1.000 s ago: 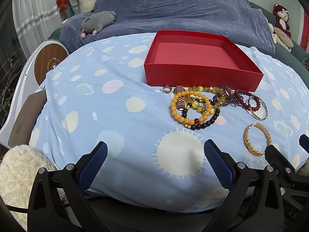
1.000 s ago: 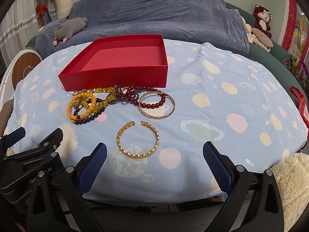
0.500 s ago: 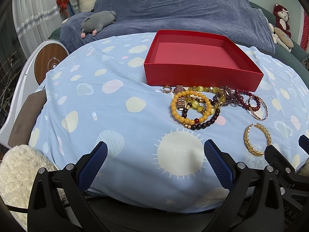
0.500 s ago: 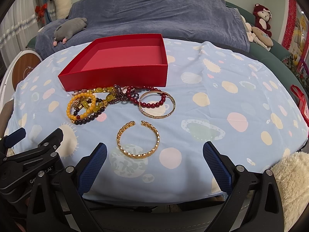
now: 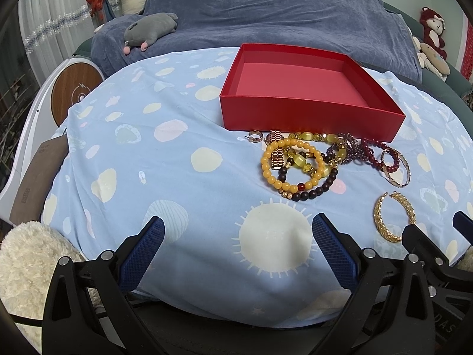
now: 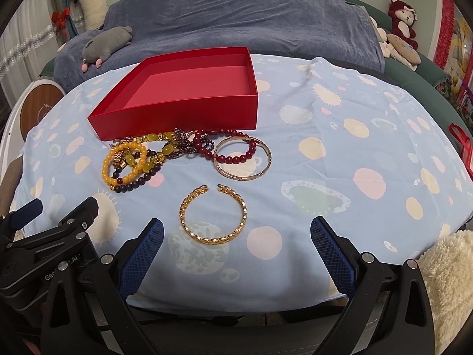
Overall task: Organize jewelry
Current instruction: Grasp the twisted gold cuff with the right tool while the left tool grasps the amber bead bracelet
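An empty red box (image 5: pixel 307 112) (image 6: pixel 183 115) sits on the blue spotted tablecloth. In front of it lies a tangle of beaded bracelets: orange beads (image 5: pixel 291 188) (image 6: pixel 108 173), dark beads (image 5: pixel 313 193), yellow-green stones and dark red beads (image 6: pixel 236 156). A thin gold bangle (image 6: pixel 266 162) (image 5: pixel 403 174) lies to the right. A gold chain cuff (image 6: pixel 212 238) (image 5: pixel 381 227) lies nearest. My right gripper (image 6: pixel 236 254) is open, just before the cuff. My left gripper (image 5: pixel 238 253) is open and empty, left of the jewelry.
A small hoop earring (image 5: pixel 255 136) lies at the box's front left corner. A blue-covered sofa with a grey plush (image 5: pixel 147 31) and other toys stands behind the table. A fluffy cream cushion (image 6: pixel 446 269) sits at the near right, another (image 5: pixel 26 260) at the near left.
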`<action>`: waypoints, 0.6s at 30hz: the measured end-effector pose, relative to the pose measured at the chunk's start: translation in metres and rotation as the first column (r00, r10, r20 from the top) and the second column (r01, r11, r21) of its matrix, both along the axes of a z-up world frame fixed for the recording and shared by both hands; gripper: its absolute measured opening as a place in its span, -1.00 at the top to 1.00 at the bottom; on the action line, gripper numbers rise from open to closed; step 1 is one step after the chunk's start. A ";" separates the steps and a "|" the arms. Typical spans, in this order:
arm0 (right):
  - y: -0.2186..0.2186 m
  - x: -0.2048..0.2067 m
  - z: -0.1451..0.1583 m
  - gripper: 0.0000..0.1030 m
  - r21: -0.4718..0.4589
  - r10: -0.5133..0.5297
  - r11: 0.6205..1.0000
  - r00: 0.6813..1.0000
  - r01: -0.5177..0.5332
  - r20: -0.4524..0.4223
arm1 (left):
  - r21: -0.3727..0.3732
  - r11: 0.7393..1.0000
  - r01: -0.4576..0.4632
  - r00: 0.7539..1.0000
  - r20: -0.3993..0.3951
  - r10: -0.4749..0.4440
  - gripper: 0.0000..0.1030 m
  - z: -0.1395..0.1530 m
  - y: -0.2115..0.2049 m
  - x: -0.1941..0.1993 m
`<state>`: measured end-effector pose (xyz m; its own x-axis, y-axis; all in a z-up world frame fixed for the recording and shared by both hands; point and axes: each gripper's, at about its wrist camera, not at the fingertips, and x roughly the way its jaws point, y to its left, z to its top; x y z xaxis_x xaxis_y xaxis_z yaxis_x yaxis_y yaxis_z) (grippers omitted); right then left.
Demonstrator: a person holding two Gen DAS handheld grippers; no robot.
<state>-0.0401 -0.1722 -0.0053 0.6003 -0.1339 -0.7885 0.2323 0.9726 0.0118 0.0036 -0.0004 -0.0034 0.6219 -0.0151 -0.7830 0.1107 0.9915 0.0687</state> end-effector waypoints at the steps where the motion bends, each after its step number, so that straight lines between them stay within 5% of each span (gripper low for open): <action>1: -0.002 0.001 0.000 -0.86 0.004 0.003 1.000 1.000 -0.003 -0.002 | 0.000 1.000 -0.004 1.000 -0.011 0.004 -0.86 -0.001 0.000 0.002; 14: -0.009 0.025 -0.012 -0.85 0.104 0.030 0.994 0.997 -0.023 -0.069 | -0.061 0.996 -0.071 0.995 -0.076 0.067 -0.86 -0.008 0.017 0.023; 18: -0.007 0.032 -0.018 -0.71 0.123 0.040 0.992 0.995 -0.028 -0.092 | -0.076 0.994 -0.076 0.994 -0.080 0.070 -0.86 -0.008 0.020 0.025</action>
<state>-0.0076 -0.1796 -0.0231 0.5248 -0.0143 -0.8511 0.2049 0.9726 0.1100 0.0290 0.0191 -0.0115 0.5615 -0.0354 -0.8267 0.0397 0.9991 -0.0158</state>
